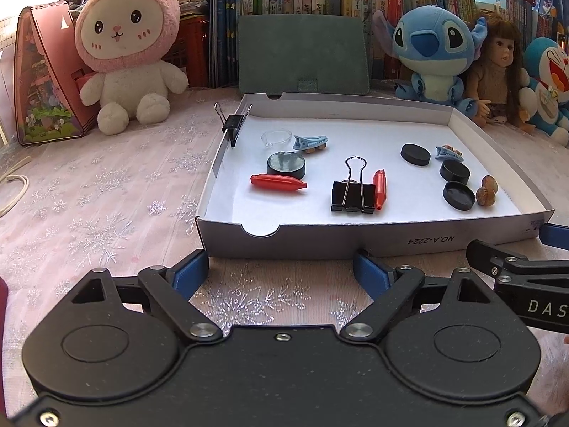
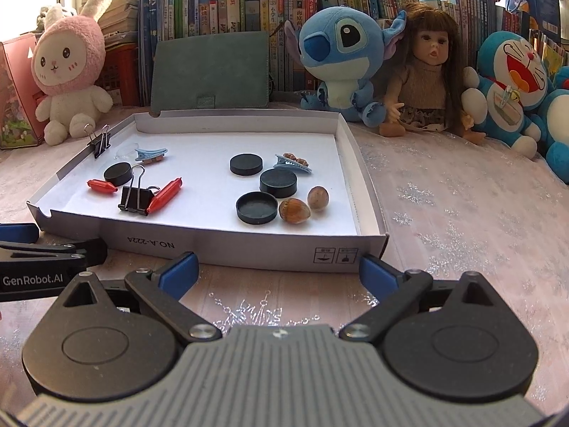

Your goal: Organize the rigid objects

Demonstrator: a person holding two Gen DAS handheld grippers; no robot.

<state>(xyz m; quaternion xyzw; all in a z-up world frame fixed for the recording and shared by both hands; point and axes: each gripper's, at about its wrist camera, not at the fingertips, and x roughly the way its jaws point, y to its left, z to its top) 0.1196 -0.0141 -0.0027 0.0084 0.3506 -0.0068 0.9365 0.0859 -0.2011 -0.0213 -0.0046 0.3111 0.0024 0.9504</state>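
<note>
Tray (image 1: 355,245) just ahead of open, empty left hand-held gripper (image 1: 281,267).

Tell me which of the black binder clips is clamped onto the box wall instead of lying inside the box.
The smaller binder clip at the far left corner: it grips the box wall. The larger clip lies on the floor beside a red capsule.

Tray (image 2: 370,192) centre strip bare, clear entry between large binder clip (image 2: 133,195) and black discs (image 2: 256,207). Near wall low. Small clip (image 1: 233,122) blocks left wall.
</note>
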